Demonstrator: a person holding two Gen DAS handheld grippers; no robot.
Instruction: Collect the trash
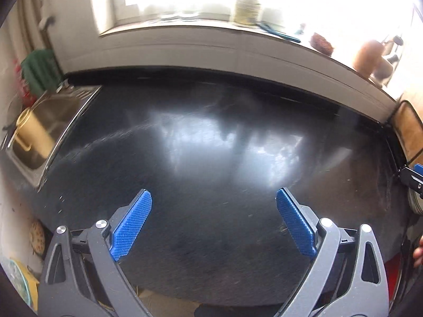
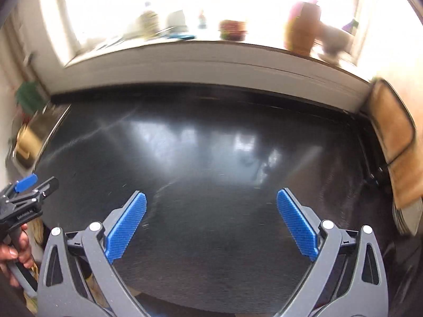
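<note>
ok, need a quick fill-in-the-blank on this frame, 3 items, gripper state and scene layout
1. Both the left gripper and the right gripper are ____.
2. The pads on the fingers are coloured ____.
3. The gold pot sits in the ____ left of the black countertop.

Missing words: open; blue; sink

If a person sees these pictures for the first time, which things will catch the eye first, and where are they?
First comes the wide, glossy black countertop, filling the middle of both views with bright window reflections on it. In front of it, the left gripper and the right gripper are both open with nothing between their blue pads. Next is the steel sink at the far left, with a gold-coloured pot in it.
</note>
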